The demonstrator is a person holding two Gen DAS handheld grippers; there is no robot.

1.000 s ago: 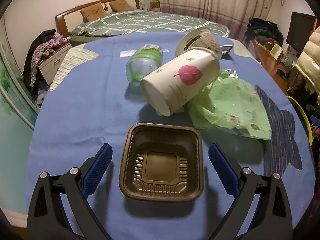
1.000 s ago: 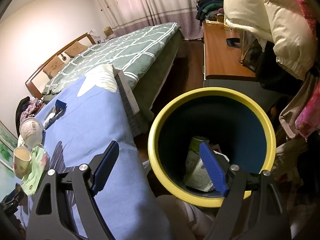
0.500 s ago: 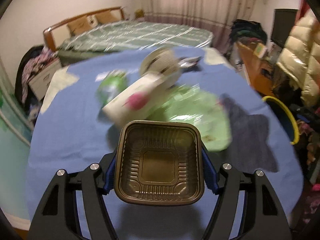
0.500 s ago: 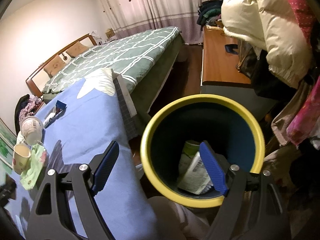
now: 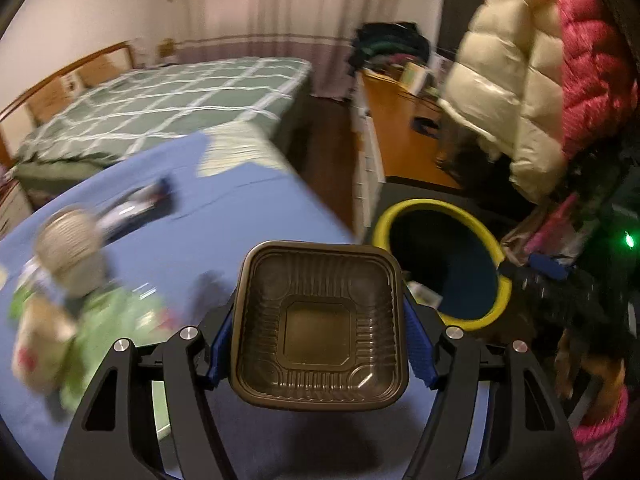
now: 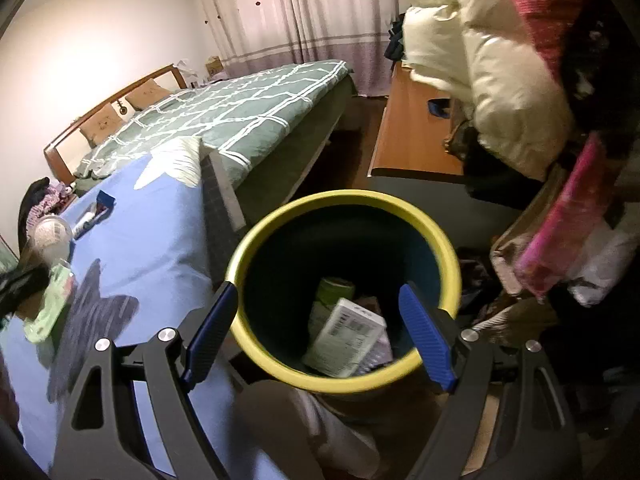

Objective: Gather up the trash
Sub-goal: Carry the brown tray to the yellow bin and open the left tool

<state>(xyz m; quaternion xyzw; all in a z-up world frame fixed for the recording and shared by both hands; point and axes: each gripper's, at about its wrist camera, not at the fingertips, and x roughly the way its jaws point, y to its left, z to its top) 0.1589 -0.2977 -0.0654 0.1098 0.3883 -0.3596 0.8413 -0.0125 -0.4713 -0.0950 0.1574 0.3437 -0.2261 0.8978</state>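
My left gripper (image 5: 320,344) is shut on a brown plastic tray (image 5: 320,320) and holds it in the air above the blue table edge (image 5: 224,248), left of the yellow-rimmed trash bin (image 5: 440,264). My right gripper (image 6: 320,336) is open and empty, right above the bin (image 6: 344,292), which holds a white box (image 6: 344,336) and a green packet (image 6: 334,290). A paper cup (image 5: 36,344), a green wrapper (image 5: 112,320) and a lidded tub (image 5: 68,244) lie blurred on the table at left.
A bed (image 6: 224,120) with a green quilt stands behind the table. A wooden desk (image 6: 416,128) and hanging puffy coats (image 5: 520,100) are on the right. Small packets (image 6: 92,212) lie at the table's far side.
My left gripper closed on the brown tray, lifted it off the table and swung right toward the bin. My right gripper stayed open and shifted slightly over the bin.
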